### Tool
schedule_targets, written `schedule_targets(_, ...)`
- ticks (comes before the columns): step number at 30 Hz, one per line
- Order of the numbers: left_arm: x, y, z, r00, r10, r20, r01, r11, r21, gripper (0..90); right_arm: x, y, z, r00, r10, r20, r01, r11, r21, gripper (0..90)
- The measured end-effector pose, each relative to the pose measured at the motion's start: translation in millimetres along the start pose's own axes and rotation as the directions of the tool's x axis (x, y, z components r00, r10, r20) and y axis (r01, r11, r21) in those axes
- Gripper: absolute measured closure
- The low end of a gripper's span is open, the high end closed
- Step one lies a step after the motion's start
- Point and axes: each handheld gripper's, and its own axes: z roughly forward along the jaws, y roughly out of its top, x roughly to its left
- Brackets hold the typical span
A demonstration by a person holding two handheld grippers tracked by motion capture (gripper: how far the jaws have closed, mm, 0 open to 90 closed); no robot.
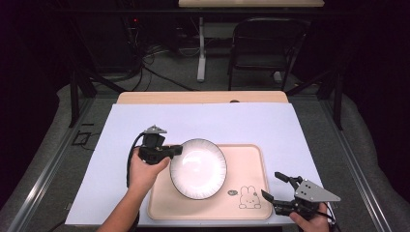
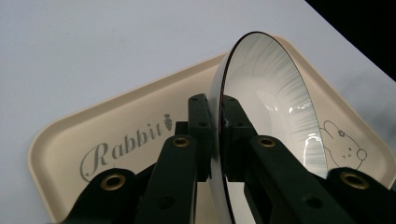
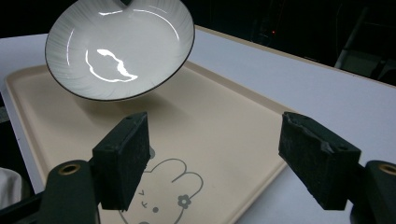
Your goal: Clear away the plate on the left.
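A white plate [image 1: 198,168] with a dark rim hangs tilted above a cream tray [image 1: 251,159] printed with a rabbit and the word "Rabbit". My left gripper [image 1: 175,150] is shut on the plate's left rim; in the left gripper view its jaws pinch the thin edge of the plate [image 2: 275,93] over the tray [image 2: 130,121]. My right gripper [image 1: 273,186] stands open at the tray's near right corner, nothing between its pads [image 3: 123,156]. In the right gripper view the plate [image 3: 121,46] floats above the tray [image 3: 205,130], clear of its surface.
The tray lies on a pale sheet [image 1: 203,121] that covers a wooden table [image 1: 203,97]. A dark folding chair [image 1: 266,43] and cables stand beyond the table's far edge. Open sheet lies to the left and behind the tray.
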Motion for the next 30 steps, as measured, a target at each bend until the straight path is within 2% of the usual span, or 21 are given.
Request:
schedule_targets(21, 0.5, -14.5, 21.8, 0.9988, -0.033, 0.035, 0.032, 0.9992, 0.024, 84.7, -0.1, 0.0, -0.1, 1.0, 0.0, 0.0, 0.0, 1.0, 0.001, 24.1)
schedule_targets(24, 1.7, -16.2, 23.9, 0.9989, -0.034, 0.033, 0.033, 0.9991, 0.026, 84.7, 0.0, 0.0, -0.1, 1.0, 0.0, 0.0, 0.0, 1.0, 0.001, 24.1)
schedule_targets(27, 3.0, -18.7, 26.5, 0.9994, -0.031, 0.013, 0.03, 0.9989, 0.037, 84.8, -0.1, 0.0, -0.1, 1.0, -0.001, -0.001, 0.001, 1.0, 0.001, 24.1)
schedule_targets(30, 6.9, -21.5, 27.8, 0.9987, -0.046, 0.019, 0.046, 0.9983, 0.035, 84.9, 0.0, 0.0, -0.1, 1.0, -0.001, -0.001, 0.001, 1.0, 0.0, 24.2)
